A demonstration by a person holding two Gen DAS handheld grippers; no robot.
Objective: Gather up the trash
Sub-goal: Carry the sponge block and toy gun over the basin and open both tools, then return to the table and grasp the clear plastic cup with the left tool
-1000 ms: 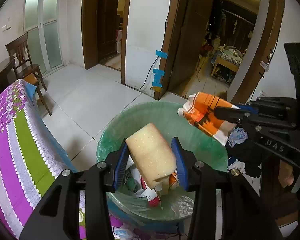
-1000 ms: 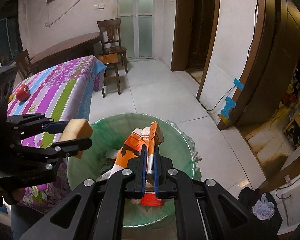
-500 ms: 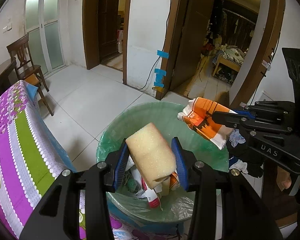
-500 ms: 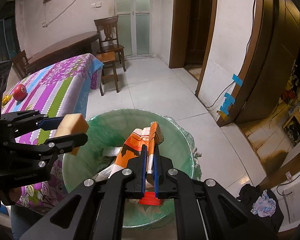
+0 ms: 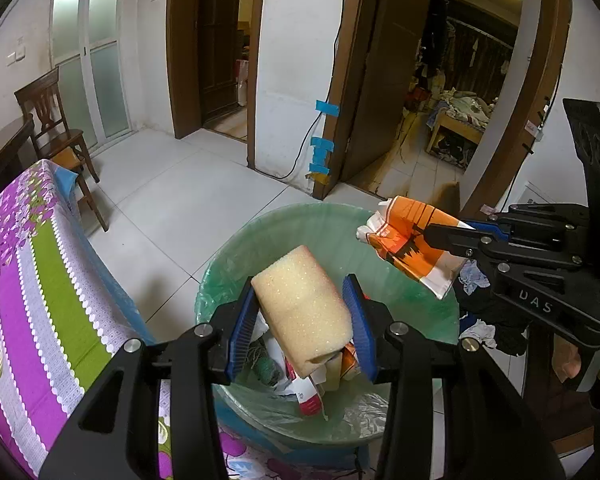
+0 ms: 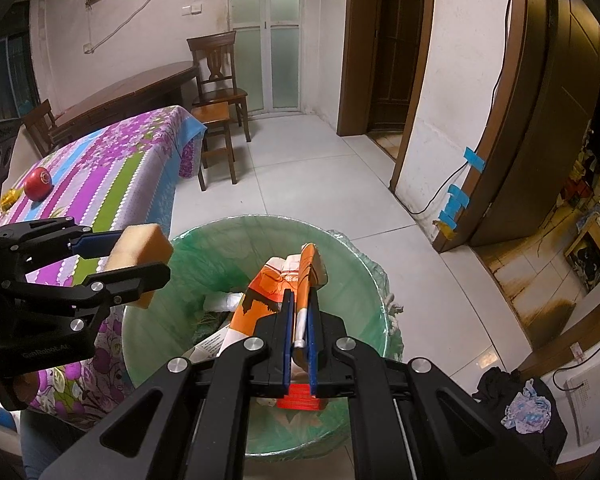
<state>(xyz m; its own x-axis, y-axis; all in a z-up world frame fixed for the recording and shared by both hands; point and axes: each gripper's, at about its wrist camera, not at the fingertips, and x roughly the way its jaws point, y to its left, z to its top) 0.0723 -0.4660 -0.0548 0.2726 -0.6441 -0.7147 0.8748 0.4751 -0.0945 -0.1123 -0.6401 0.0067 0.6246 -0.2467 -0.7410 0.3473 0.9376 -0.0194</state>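
A round trash bin (image 5: 236, 264) (image 6: 352, 264) lined with a green bag stands on the floor, with paper scraps and packaging inside. My left gripper (image 5: 300, 320) (image 6: 120, 256) is shut on a pale yellow sponge block (image 5: 304, 312) (image 6: 140, 244), held above the bin's near rim. My right gripper (image 6: 298, 320) (image 5: 440, 236) is shut on a flattened orange and white carton (image 6: 278, 292) (image 5: 412, 244), held over the bin's right side. Both hang above the bin's opening.
A table with a purple, green and blue striped cloth (image 5: 24, 280) (image 6: 112, 176) stands right beside the bin; a red apple (image 6: 37, 183) lies on it. Wooden chairs (image 6: 220, 92), a white tiled floor (image 5: 172, 216), door frames, and dark clothes (image 6: 520, 404) on the floor.
The carton in the right gripper has drifted slightly lower and leftward in the left wrist view. The sponge and left gripper have kept still.
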